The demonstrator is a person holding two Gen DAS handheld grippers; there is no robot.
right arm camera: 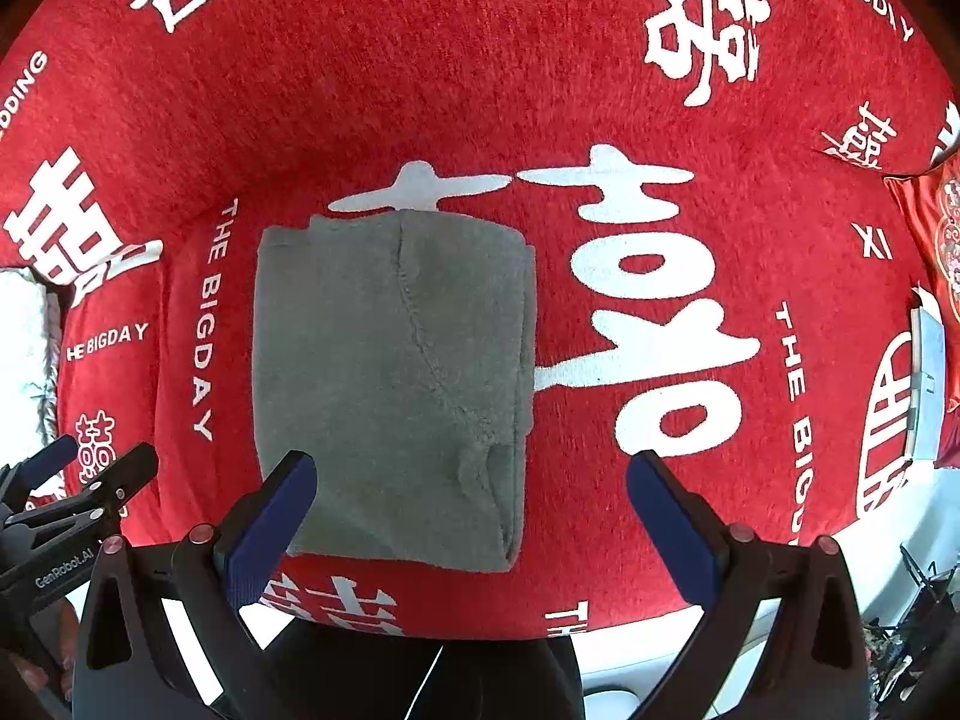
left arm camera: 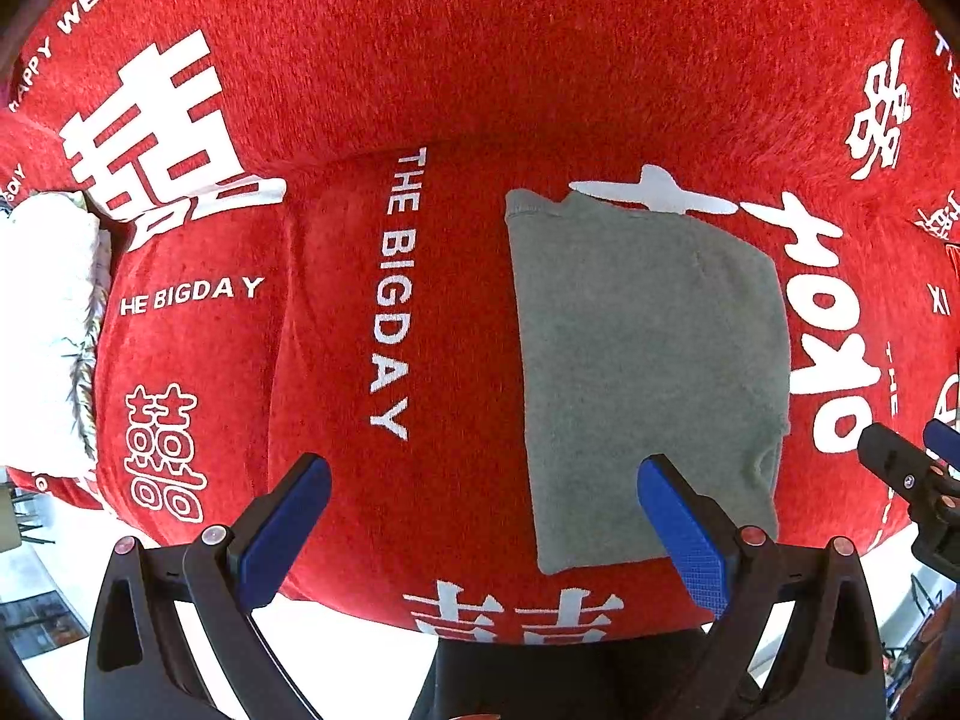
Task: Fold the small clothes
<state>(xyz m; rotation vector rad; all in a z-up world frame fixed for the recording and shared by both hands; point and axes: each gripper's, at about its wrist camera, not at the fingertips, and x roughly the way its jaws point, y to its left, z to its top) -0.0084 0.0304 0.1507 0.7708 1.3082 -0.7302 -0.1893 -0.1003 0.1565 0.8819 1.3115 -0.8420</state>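
Note:
A small grey garment (left arm camera: 648, 360) lies folded into a neat rectangle on the red sofa seat (left arm camera: 456, 312); the same grey garment (right arm camera: 390, 372) fills the middle left of the right wrist view. My left gripper (left arm camera: 483, 474) hovers open above the seat, its right finger over the garment's near edge, nothing held. My right gripper (right arm camera: 471, 471) is open too, its left finger above the garment's near left corner. Each gripper shows at the edge of the other's view: the right gripper (left arm camera: 912, 456), the left gripper (right arm camera: 90, 468).
The red sofa cover (right arm camera: 660, 300) carries white lettering and characters. A white fluffy item (left arm camera: 42, 330) lies at the seat's left end. A red patterned cushion (right arm camera: 942, 240) and a flat grey object (right arm camera: 927, 384) sit at the right. Pale floor (left arm camera: 336, 660) shows below the seat's front edge.

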